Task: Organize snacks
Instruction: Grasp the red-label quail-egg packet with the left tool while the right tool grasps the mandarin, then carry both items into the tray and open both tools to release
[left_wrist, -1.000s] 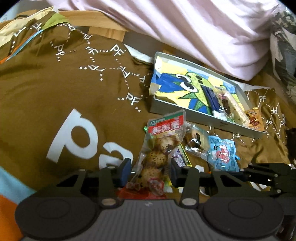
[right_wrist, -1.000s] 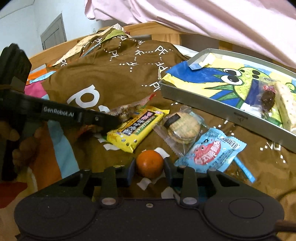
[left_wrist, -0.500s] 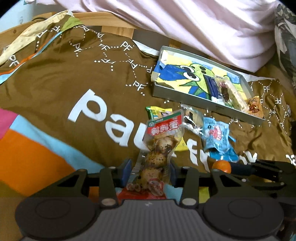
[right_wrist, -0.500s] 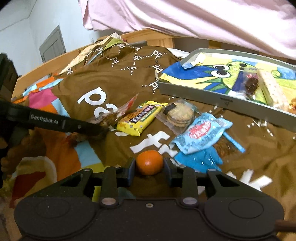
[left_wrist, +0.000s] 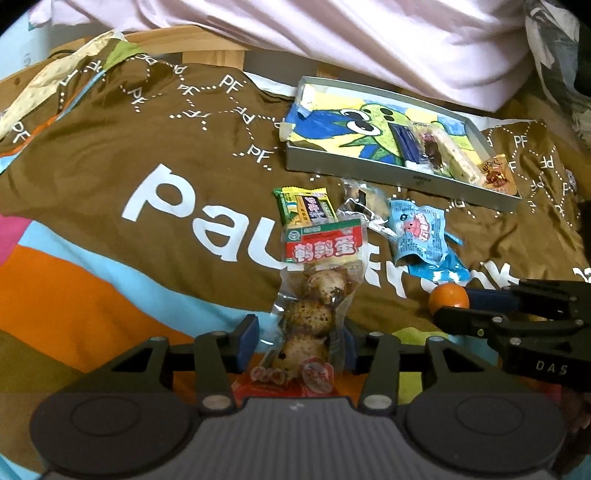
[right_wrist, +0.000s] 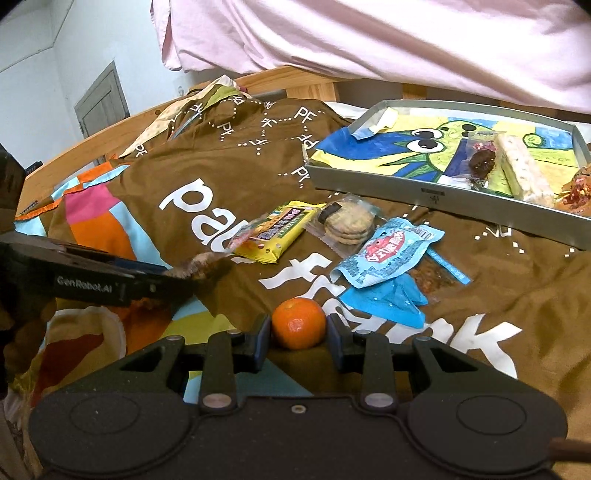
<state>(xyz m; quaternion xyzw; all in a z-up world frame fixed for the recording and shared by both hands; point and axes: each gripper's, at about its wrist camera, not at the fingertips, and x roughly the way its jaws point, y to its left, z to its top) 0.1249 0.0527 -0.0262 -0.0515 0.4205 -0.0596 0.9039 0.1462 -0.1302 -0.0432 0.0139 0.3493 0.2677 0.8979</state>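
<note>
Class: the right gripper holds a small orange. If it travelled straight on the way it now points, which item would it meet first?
Most likely the blue wrapper lying just beyond the orange held in the right gripper; depth is hard to judge.

Brown printed cover (left_wrist: 110, 155) carries grey tray (left_wrist: 391, 173), yellow bar (right_wrist: 280, 230), biscuit pack (right_wrist: 345, 223), blue sachet (right_wrist: 388, 251).

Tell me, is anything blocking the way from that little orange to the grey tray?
Yes. The orange, in the right gripper, has the blue packets and the biscuit pack lying on the cloth between it and the tray. They lie flat; the tray's near wall stands higher.
</note>
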